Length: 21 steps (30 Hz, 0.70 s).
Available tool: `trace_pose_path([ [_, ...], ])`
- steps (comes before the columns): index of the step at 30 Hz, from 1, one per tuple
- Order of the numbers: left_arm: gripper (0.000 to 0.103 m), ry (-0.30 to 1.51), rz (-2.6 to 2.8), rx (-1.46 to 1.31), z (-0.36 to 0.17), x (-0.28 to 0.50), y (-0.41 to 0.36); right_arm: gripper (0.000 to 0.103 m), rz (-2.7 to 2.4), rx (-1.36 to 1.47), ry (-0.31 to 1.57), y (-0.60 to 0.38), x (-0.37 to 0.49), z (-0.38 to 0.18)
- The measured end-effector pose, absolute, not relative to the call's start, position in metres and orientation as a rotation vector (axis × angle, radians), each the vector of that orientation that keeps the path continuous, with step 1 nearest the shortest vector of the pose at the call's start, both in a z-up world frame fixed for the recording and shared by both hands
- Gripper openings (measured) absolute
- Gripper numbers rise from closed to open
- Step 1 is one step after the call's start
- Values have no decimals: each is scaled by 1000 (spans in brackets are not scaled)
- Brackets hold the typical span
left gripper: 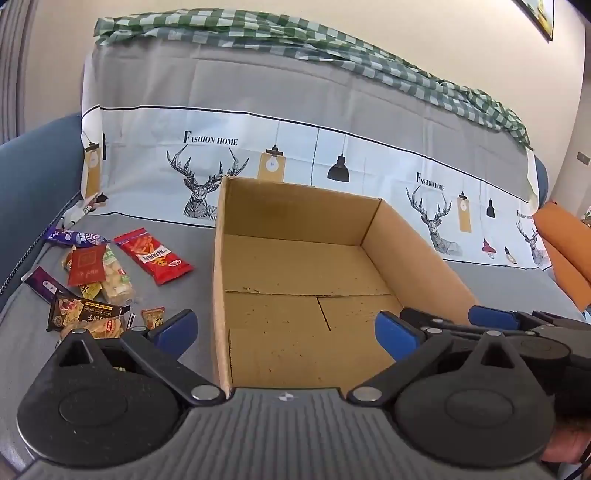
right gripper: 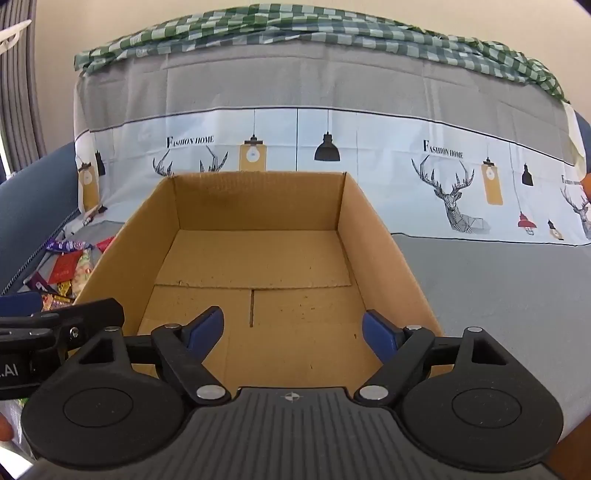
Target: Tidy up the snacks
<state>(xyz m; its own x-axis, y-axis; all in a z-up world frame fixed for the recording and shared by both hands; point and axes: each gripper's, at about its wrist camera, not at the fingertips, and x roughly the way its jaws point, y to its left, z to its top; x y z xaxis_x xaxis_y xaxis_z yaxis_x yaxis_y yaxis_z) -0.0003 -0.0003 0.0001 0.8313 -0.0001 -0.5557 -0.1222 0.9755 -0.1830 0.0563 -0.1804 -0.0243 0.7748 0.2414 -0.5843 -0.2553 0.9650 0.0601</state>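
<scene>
An open cardboard box [left gripper: 295, 266] stands on the grey sofa seat; nothing lies inside it [right gripper: 255, 258]. A pile of snack packets [left gripper: 92, 280] lies left of the box, with a red packet [left gripper: 153, 255] nearest it; the pile shows partly in the right wrist view [right gripper: 70, 269]. My left gripper [left gripper: 284, 334] is open and empty, straddling the box's near left wall. My right gripper [right gripper: 293, 332] is open and empty over the box's near edge, and it shows at the right of the left wrist view [left gripper: 491, 321].
The sofa back is draped with a grey and white deer-print sheet [left gripper: 295, 147] and a green checked cloth [left gripper: 258, 29]. A blue armrest [left gripper: 33, 177] stands at the left. An orange cushion [left gripper: 565, 251] lies at the right. Bare grey seat [right gripper: 498, 288] lies right of the box.
</scene>
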Motion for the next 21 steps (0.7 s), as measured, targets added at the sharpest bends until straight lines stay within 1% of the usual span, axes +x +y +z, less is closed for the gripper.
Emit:
trace_pose_path([
  [11, 102, 590, 65, -213, -1, 0, -5, 84, 252, -1, 571, -181, 54, -22],
  [21, 102, 592, 55, -212, -2, 0, -3, 83, 261, 4, 617, -184, 57, -23],
])
